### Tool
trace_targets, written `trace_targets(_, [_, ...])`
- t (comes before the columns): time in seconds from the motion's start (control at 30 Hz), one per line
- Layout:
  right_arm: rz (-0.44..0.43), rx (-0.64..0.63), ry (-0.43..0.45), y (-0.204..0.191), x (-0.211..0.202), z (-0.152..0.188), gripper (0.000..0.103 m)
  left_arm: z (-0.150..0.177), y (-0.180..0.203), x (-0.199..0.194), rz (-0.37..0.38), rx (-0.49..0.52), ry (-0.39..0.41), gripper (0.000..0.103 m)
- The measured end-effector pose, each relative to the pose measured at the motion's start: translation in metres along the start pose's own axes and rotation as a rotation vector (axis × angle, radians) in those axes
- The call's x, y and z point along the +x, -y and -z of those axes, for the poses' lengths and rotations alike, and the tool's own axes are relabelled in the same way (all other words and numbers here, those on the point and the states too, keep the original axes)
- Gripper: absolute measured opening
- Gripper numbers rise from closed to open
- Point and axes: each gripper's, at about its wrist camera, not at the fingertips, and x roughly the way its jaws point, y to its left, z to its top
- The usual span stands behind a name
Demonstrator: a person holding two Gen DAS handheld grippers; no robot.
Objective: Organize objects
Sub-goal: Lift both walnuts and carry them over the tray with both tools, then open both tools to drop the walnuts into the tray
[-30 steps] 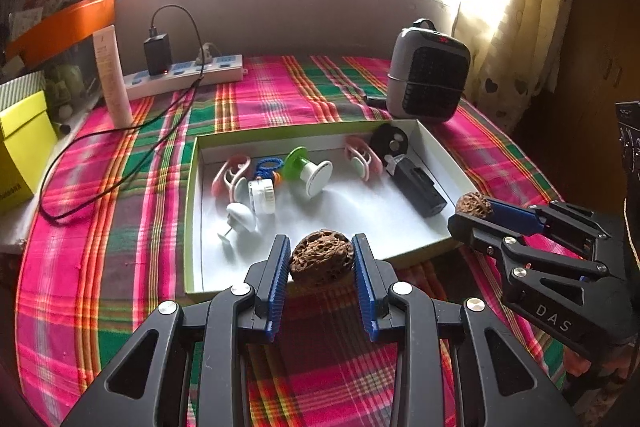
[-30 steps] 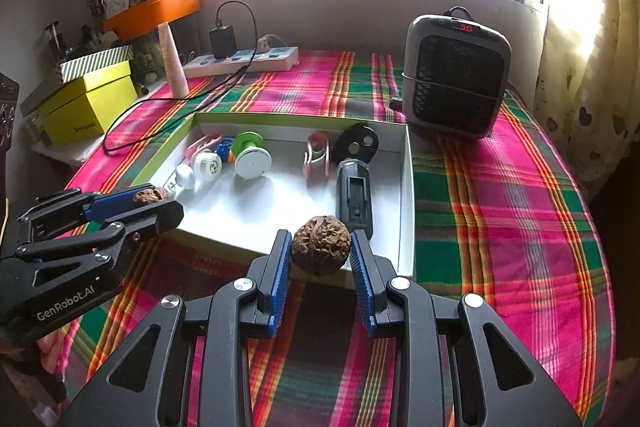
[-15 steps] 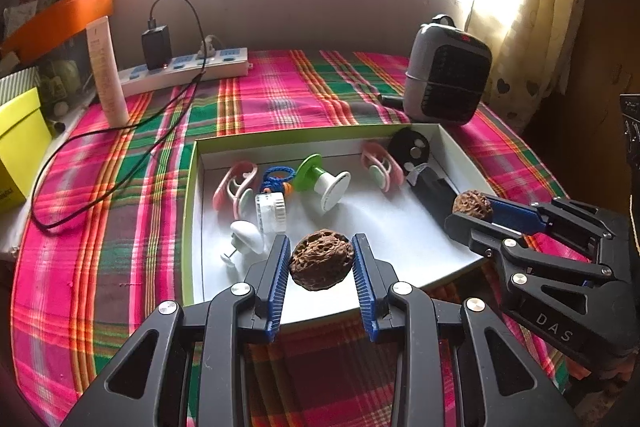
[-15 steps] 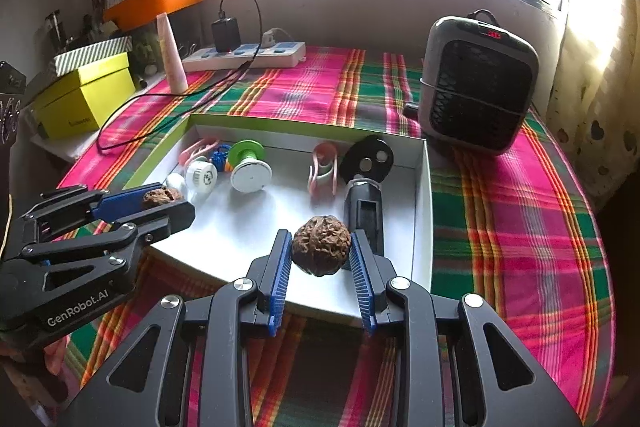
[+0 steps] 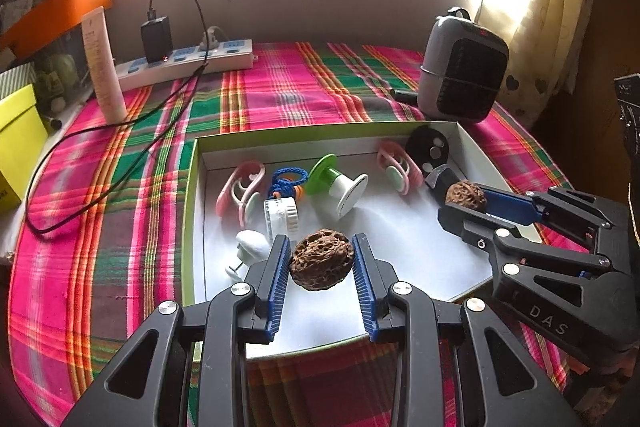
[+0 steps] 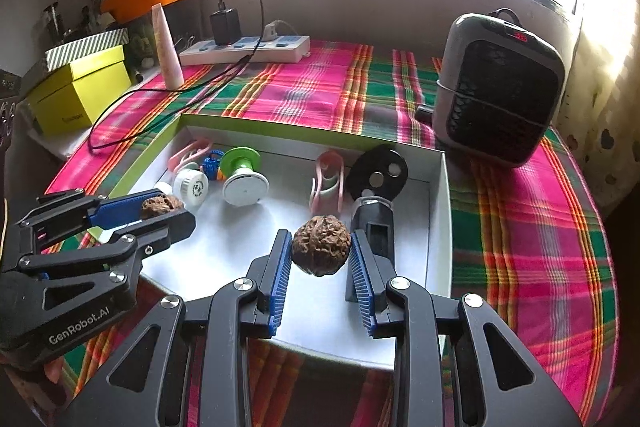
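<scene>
My left gripper (image 5: 321, 261) is shut on a brown walnut (image 5: 321, 259) and holds it above the front part of the white tray (image 5: 404, 247). My right gripper (image 6: 320, 253) is shut on a second walnut (image 6: 320, 249) above the tray's right front part (image 6: 224, 251). Each gripper shows in the other's view, the right one (image 5: 466, 197) at the tray's right side and the left one (image 6: 164, 207) at its left. The tray holds pink clips (image 5: 240, 189), a green and white spool (image 5: 338, 183), a white round part (image 5: 280, 215), a blue ring (image 5: 288, 179), a black disc (image 5: 428, 149) and a black block (image 6: 374, 223).
The tray lies on a plaid cloth (image 5: 280, 91). A grey heater (image 5: 460, 73) stands at the back right. A power strip (image 5: 184, 65) with a black charger and cable lies at the back. A cream tube (image 5: 102, 63) and a yellow box (image 6: 78, 91) stand at the left.
Both grippers have moved forward over the tray with their walnuts still held. The walnuts now hang above the tray floor instead of its front edge.
</scene>
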Motion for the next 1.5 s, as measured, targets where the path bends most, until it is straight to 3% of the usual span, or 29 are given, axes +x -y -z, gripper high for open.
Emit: trace_targets(1.5, [-0.030, -0.018, -0.045, -0.003, 0.025, -0.002, 0.031, 0.004, 0.001, 0.020, -0.012, 0.017, -0.047, 0.030])
